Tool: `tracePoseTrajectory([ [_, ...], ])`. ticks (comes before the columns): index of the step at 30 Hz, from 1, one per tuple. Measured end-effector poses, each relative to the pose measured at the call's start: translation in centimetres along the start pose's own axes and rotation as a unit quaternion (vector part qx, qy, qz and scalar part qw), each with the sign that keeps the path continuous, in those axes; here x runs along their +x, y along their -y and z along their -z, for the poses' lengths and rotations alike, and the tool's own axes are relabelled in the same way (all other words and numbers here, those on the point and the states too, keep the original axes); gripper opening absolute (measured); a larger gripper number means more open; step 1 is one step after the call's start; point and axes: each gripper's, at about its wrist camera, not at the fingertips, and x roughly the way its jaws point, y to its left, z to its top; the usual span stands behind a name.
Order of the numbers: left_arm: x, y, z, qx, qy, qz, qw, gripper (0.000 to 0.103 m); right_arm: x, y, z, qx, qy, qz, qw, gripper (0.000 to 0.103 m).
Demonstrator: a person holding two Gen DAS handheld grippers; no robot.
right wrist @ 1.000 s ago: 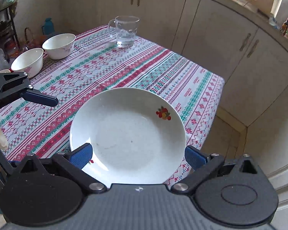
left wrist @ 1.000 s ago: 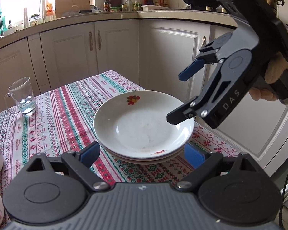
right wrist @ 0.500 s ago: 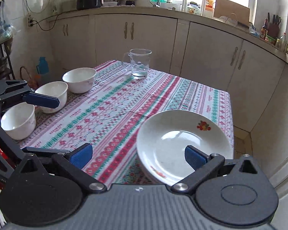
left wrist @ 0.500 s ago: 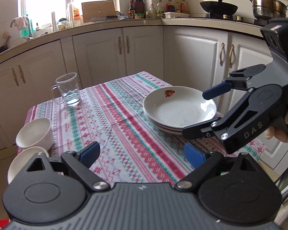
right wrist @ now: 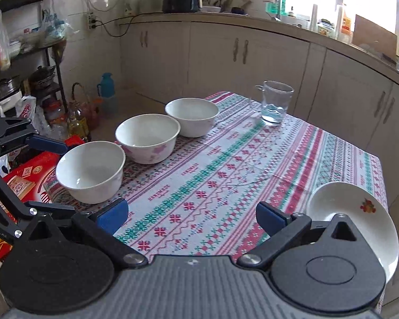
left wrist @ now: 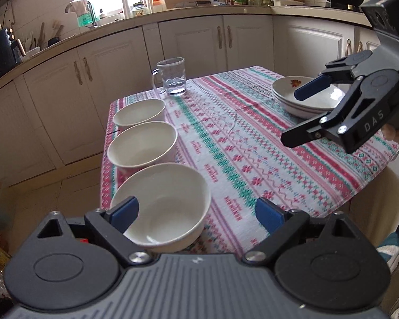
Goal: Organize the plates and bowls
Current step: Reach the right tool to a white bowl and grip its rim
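Three white bowls stand in a row along the table's left edge: the nearest bowl (left wrist: 162, 204) (right wrist: 90, 170), the middle bowl (left wrist: 142, 143) (right wrist: 147, 138) and the far bowl (left wrist: 139, 111) (right wrist: 191, 115). A stack of white plates (left wrist: 308, 95) (right wrist: 359, 212) with a fruit print sits at the right edge. My left gripper (left wrist: 196, 214) (right wrist: 50, 176) is open just short of the nearest bowl, its left pad in front of the bowl's mouth. My right gripper (right wrist: 191, 215) (left wrist: 296, 114) hangs open over the patterned cloth, nothing between its fingers.
A glass mug (left wrist: 171, 77) (right wrist: 275, 101) with some water stands at the table's far edge. A red package (right wrist: 26, 175), bottles and a metal rack crowd the floor left of the table. Kitchen cabinets wrap around behind.
Both grippers have swung left, away from the plate stack and toward the row of bowls. The plates have slid to the right of both views. Both grippers stayed open.
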Motion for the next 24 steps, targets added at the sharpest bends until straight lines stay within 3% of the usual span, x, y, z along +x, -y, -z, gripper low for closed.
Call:
tracePoseTrajectory([
  [7,1.0,-3.8,2.9,-0.002,-0.023,-0.015,0.9996,0.094,2.8,-3.8,-2.1,-0.045,-0.005,-0.045,0.998,0.103],
  [16,2.8,-5.6,4.1,0.016,-0.023,0.023,0.9993,0.094,6.0,-7.5,-4.0,-0.096,-0.032,-0.093,0.991,0.103],
  [24,3.5,-5.6,4.2,0.041,-0.01,0.056,0.9975,0.094,8.1,-8.2,-4.9,-0.087,-0.058,-0.132,0.986,0.103],
])
